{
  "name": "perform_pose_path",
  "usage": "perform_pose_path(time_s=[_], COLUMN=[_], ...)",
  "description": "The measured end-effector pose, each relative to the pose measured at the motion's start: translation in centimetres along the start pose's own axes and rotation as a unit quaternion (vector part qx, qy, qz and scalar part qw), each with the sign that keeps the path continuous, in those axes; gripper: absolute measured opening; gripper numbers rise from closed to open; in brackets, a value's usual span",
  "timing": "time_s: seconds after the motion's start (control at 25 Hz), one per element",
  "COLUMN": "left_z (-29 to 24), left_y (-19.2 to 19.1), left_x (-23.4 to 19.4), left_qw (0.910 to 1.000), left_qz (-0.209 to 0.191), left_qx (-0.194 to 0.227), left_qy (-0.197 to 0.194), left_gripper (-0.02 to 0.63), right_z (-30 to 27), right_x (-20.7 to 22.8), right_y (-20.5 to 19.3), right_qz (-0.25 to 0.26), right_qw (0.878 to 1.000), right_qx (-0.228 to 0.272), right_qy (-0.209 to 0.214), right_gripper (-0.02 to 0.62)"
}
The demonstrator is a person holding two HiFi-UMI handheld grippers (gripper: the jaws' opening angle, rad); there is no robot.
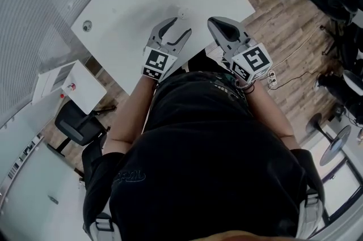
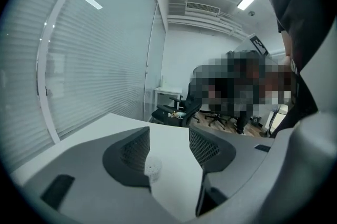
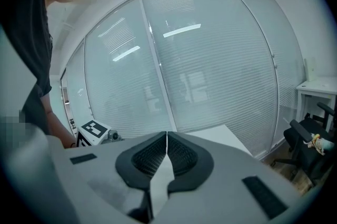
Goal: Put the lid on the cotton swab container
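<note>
A small clear round cotton swab container [image 1: 182, 12] stands on the white table [image 1: 130, 1], just beyond my left gripper's tips. In the left gripper view the container [image 2: 152, 167] sits low between the jaws, close to the left finger [image 2: 131, 152], and neither pad presses on it. I cannot tell its lid apart from its body. My left gripper [image 1: 181, 26] [image 2: 168, 138] is open. My right gripper [image 1: 212, 22] [image 3: 167, 136] is shut on nothing, to the right of the container near the table's edge.
A round cable grommet [image 1: 87, 25] sits in the table at far left. A white side cabinet [image 1: 68, 87] and a black office chair [image 1: 79, 123] stand beside the table. Glass walls with blinds [image 3: 210, 59] ring the room; more chairs [image 2: 179, 109] stand beyond the table.
</note>
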State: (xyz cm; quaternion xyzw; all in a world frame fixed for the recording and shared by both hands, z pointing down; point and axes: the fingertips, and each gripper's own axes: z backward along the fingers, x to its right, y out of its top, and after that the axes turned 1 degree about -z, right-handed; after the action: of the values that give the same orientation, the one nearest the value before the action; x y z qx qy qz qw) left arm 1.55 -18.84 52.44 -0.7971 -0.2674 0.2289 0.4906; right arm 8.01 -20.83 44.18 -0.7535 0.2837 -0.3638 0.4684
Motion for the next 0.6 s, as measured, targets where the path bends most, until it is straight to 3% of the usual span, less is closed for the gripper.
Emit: perform_pose_path(time_s=[0.2,0.6], left_z=[-1.9,-6.5], left_y=[-2.7,-9.1], left_x=[-1.5,-2.9], left_qw=[0.9996,0.9967], left_qz=[0.003,0.018], left_qx=[-0.012,-0.076], left_qy=[0.024,0.025], left_gripper=[0.282,0.326], right_z=[-0.4,-0.9], right_x=[1.2,3.7], right_y=[-0.4,-0.8], right_qz=[-0.002,-0.009], right_qw=[1.0,0.999], right_qx=[-0.011,-0.025], right_qy=[0.007,0.019], right_gripper=[0.025,0.025])
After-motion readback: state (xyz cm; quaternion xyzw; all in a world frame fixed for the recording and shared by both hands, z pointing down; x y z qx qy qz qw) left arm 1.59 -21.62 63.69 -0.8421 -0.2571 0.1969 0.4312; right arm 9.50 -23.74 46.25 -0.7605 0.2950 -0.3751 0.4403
